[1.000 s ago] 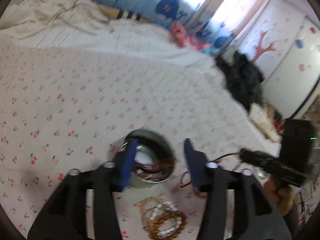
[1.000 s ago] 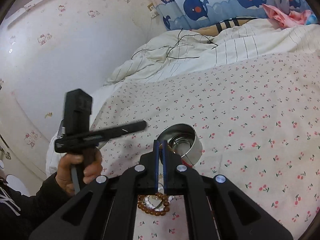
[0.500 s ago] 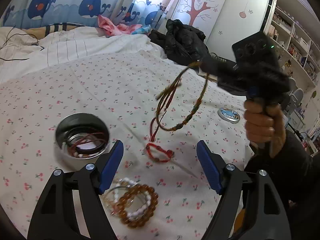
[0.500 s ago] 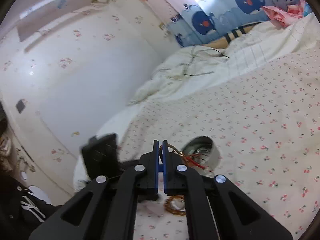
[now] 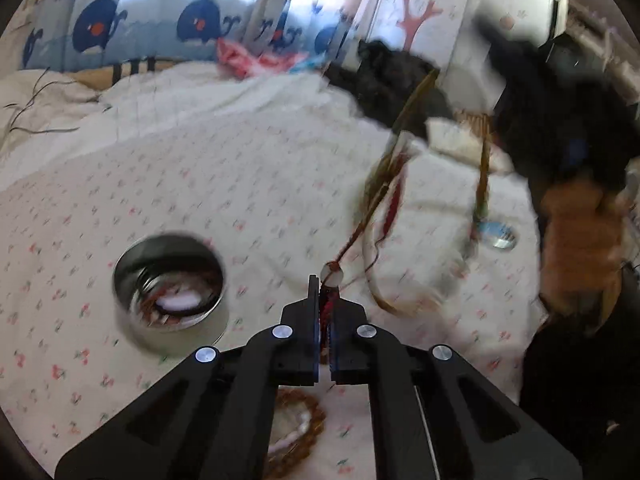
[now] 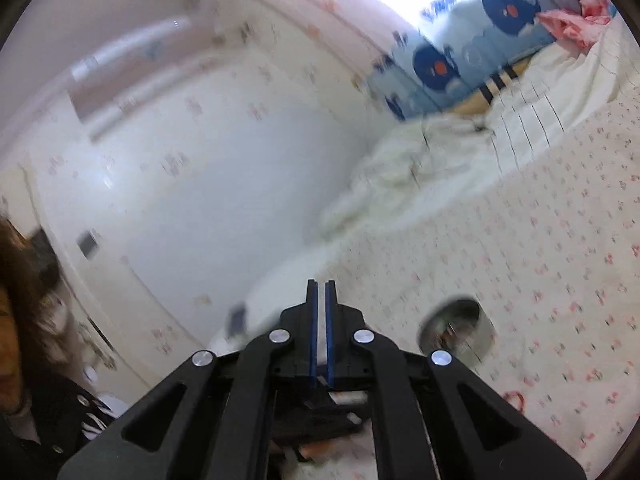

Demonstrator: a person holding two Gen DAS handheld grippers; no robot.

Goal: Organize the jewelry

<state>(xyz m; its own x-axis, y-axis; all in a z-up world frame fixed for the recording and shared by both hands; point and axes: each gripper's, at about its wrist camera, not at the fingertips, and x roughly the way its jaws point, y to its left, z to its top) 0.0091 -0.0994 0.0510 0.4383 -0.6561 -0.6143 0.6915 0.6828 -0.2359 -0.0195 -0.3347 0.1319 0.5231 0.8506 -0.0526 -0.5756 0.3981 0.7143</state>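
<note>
Left tool (image 5: pixel 326 292) clamps red cord (image 5: pixel 325 308) beside tin (image 5: pixel 170 280).

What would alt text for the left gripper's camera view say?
A black left gripper, shut on a red cord bracelet, hangs over a floral bedsheet; the blurred string bracelets stretch up to the right. A round metal tin of jewelry sits left.

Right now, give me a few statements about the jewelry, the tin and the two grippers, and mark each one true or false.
1. The left gripper has its fingers closed on a red cord. True.
2. The round metal tin is empty. False: cords and beads lie inside it.
3. The corded bracelet hangs in the air from the right gripper. True.
4. The amber bead bracelet is in the tin. False: it lies on the floral sheet.
</note>
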